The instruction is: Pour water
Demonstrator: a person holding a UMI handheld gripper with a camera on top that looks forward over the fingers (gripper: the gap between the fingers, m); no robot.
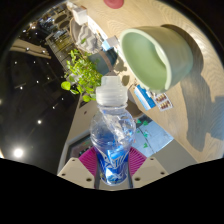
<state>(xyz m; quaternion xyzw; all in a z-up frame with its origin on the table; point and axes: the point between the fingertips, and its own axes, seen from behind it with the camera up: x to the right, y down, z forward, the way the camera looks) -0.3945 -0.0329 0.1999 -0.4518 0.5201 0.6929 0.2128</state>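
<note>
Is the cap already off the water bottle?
No, the white cap sits on the bottle, held tilted between the gripper fingers.

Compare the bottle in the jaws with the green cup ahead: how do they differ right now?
The bottle is clear plastic with a blue label; the green cup is opaque. The bottle is capped in white and held between the pink pads, while the cup is open-mouthed, its opening turned toward the camera beyond the bottle. The bottle is slim; the cup is broad.

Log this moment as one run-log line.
tool: shut on water bottle | bottle: capped, between pads | green cup: beyond bottle, mouth facing camera | plant: beside cup | pour: not begun
</note>
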